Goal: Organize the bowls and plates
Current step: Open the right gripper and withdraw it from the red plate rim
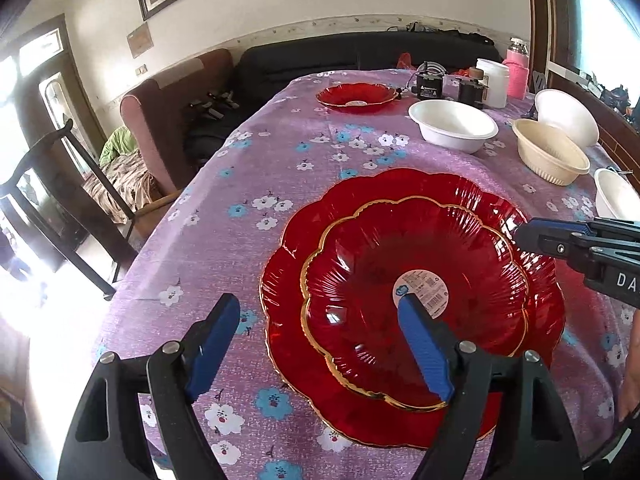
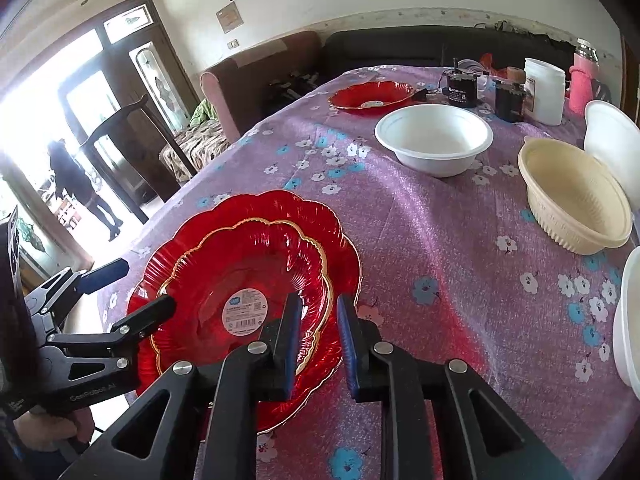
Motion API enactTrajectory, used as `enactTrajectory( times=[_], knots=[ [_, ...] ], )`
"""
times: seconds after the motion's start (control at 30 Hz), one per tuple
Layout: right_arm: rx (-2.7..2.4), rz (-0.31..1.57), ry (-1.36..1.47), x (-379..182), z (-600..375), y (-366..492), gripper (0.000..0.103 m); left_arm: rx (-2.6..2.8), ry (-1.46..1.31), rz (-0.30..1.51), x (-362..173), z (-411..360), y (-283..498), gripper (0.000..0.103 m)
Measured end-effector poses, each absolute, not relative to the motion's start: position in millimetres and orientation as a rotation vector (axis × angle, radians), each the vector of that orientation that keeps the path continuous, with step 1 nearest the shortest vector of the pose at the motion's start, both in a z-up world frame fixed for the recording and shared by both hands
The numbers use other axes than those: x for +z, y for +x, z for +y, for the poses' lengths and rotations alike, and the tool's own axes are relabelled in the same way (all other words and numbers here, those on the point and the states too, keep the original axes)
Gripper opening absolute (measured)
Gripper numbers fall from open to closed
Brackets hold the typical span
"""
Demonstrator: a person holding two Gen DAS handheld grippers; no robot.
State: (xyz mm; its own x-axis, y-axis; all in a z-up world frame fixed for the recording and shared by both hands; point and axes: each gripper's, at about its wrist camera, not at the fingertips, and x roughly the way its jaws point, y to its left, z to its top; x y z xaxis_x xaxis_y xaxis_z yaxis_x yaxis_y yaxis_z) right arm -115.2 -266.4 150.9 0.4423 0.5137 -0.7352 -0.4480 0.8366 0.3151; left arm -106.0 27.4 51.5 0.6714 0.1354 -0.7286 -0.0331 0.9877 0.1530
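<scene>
My left gripper (image 1: 320, 344) hangs wide open above the near rim of the stacked red plates, one finger over bare cloth, the other over the smaller red plate (image 1: 416, 300); it holds nothing. My right gripper (image 2: 318, 340) has its fingers narrowed to a slim gap that straddles the plates' right edge; whether they pinch the rim or merely bracket it, I cannot tell. The smaller plate sits nested in the larger red plate (image 1: 304, 240), directly ahead of both tools, presumably so like goes with like. A third red plate (image 1: 354, 98) lies far ahead, well apart, likely the next candidate for this stack. To my right stand a white bowl (image 2: 434, 142), a cream ribbed bowl (image 2: 576, 196) and a further white bowl (image 2: 612, 144) behind it, unstacked. All rest on the flowered tablecloth (image 1: 248, 168).
</scene>
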Motion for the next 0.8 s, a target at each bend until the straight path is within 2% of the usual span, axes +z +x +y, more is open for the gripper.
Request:
enactTrajectory(
  times=[0.37, 0.67, 0.8],
  knots=[
    [0.607, 0.929, 0.074, 154.5, -265.1, -119.5, 0.034, 0.117, 0.164, 0.809, 53.4, 23.9, -109.9, 0.081],
    [0.606, 0.923, 0.077, 156.9, -266.2, -121.4, 0.036, 0.122, 0.173, 0.807, 53.8, 23.0, -110.8, 0.081],
    [0.599, 0.915, 0.082, 158.7, -269.2, -121.8, 0.044, 0.122, 0.174, 0.808, 53.8, 22.6, -110.6, 0.081]
  ],
)
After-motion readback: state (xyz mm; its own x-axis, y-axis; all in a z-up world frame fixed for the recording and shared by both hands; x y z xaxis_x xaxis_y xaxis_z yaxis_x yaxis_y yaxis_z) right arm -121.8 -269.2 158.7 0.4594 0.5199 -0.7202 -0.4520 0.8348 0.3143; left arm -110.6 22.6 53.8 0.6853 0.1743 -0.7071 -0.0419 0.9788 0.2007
